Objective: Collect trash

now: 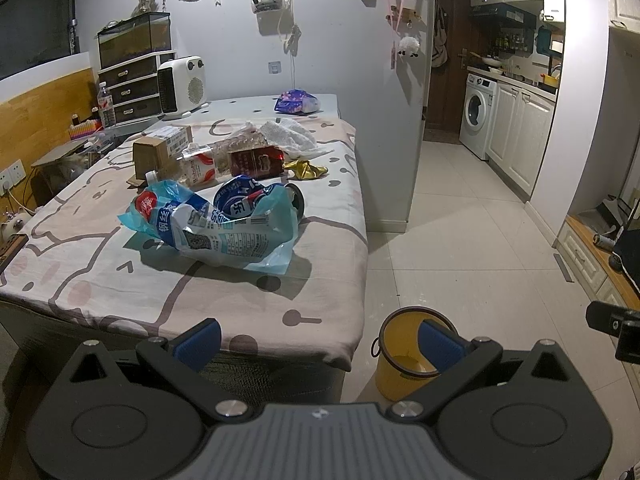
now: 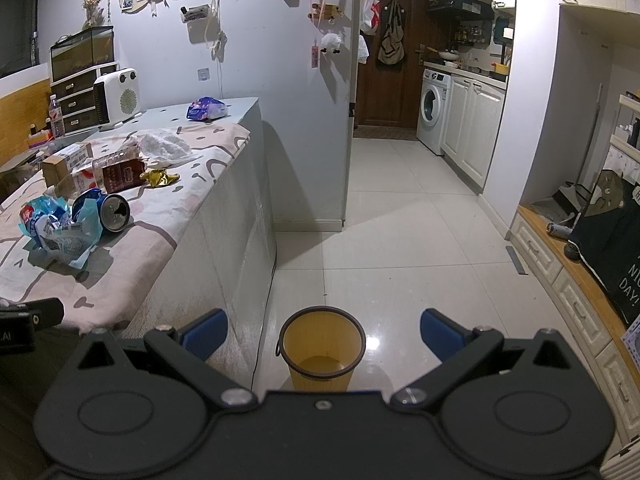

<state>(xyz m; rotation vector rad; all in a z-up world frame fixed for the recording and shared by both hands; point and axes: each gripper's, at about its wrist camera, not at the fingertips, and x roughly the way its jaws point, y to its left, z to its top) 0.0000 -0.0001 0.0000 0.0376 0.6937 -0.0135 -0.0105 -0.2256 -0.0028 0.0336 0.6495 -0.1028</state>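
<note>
Trash lies on the cloth-covered table: a blue and white plastic bag, a crushed blue can, a red packet, a gold wrapper, a milk carton, a cardboard box and white crumpled plastic. A yellow bin stands empty on the floor beside the table; it also shows in the left wrist view. My left gripper is open and empty at the table's near edge. My right gripper is open and empty above the bin.
A white heater, a drawer unit and a purple packet stand at the table's back. A wall corner sits right of the table. A washing machine and white cabinets line the tiled floor.
</note>
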